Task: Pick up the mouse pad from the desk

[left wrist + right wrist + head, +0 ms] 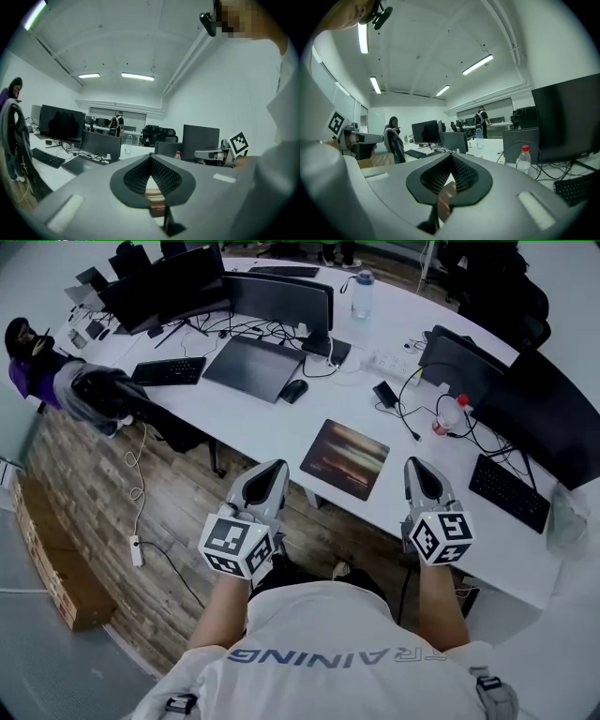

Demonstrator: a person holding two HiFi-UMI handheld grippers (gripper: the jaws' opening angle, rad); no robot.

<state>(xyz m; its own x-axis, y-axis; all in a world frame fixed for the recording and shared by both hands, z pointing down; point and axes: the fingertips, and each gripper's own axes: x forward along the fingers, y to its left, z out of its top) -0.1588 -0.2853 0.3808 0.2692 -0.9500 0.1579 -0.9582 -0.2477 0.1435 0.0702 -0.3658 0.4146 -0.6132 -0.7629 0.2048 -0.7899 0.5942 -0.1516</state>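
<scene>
Mouse pad (344, 457): dark, rectangular, with a brownish streaked print. It lies flat on the white counter (281, 432), near the front edge and turned a little askew.

Left gripper (278, 465): held short of the pad's left side, apart from it. Its fingers (136, 176) are closed tip to tip with nothing between them.

Right gripper (413, 463): held just off the pad's right side, also apart from it. Its fingers (464, 174) are closed and empty. The pad sits between the two grippers in the head view.

- Beyond the pad to the left: black mouse (293, 390), with a dark flat tablet (253, 367) past it.
- Right of the pad: red-capped water bottle (447, 416) amid cables, and a black keyboard (509, 491) further right.
- Far behind the pad: clear bottle (363, 293) beside a monitor (281, 298).
- Well left of the pad: second keyboard (169, 371).
- Off the counter's left end: seated person (28, 362).
- On the wood floor, left of and below the pad: cardboard box (56, 563).
</scene>
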